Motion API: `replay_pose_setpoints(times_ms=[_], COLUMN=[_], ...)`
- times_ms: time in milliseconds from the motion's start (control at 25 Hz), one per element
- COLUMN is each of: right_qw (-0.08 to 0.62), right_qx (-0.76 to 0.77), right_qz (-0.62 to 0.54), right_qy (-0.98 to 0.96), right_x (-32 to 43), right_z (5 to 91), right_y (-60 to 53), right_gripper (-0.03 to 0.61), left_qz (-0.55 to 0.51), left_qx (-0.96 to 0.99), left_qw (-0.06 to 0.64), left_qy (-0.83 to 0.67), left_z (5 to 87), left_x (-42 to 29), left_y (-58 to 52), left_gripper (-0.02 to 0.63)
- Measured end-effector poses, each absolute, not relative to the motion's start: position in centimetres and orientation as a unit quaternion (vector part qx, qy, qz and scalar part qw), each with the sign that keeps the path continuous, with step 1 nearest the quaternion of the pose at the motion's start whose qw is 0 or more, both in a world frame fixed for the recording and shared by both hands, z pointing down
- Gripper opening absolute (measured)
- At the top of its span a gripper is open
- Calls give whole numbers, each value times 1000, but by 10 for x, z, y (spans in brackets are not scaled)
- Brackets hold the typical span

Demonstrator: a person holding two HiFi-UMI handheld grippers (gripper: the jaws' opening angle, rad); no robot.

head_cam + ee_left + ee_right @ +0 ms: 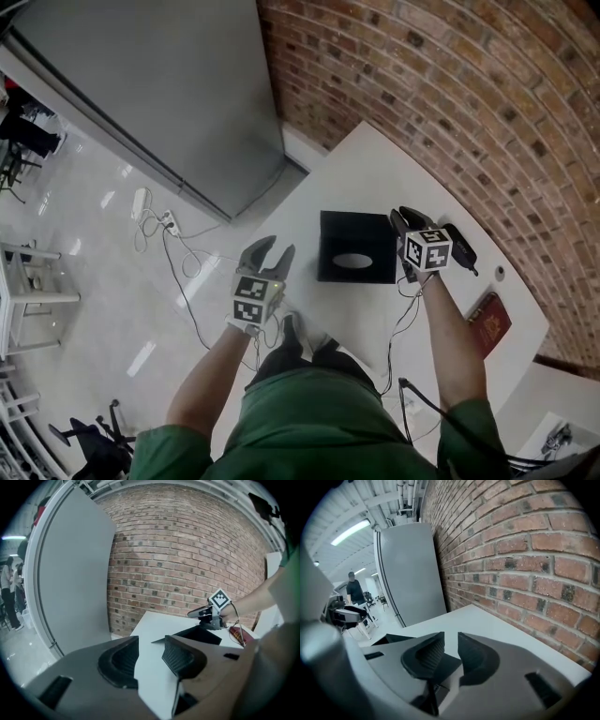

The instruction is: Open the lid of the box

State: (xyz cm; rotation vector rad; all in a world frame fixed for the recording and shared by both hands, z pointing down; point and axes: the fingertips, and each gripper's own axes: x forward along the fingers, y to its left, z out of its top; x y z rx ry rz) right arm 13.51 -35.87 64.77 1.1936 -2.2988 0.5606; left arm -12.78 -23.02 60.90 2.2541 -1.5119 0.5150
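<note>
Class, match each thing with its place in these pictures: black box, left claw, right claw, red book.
1 black box
2 left claw
3 right claw
4 red book

A at the box's right edge
B middle of the white table
C lying on the table, right of both claws
D left of the box, open and empty

Pairs: 1-B, 2-D, 3-A, 4-C
</note>
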Motion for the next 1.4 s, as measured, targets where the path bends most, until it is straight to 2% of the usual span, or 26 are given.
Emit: replay_pose_setpoints(times_ms=[480, 960, 1160, 1400], right_qw=[180, 89, 63, 10], right_qx=[435, 415, 424, 462], right_qz=[170, 79, 51, 37], right_qy=[-866, -902, -902, -886], right_x=[124, 87, 85, 95], right_z=[579, 462, 427, 389], right_y=[-340, -290, -271, -249], right_gripper=[81, 64, 61, 37], left_qz=[170, 96, 68, 40], left_qx=[815, 841, 846, 843], left_qw=[182, 99, 35, 4], left_qy=[-523, -523, -528, -536], left_z=[579, 489, 445, 401], left_x=[-108, -89, -85, -83], left_y=[-245, -246, -240, -229], left_gripper=[169, 164, 146, 83])
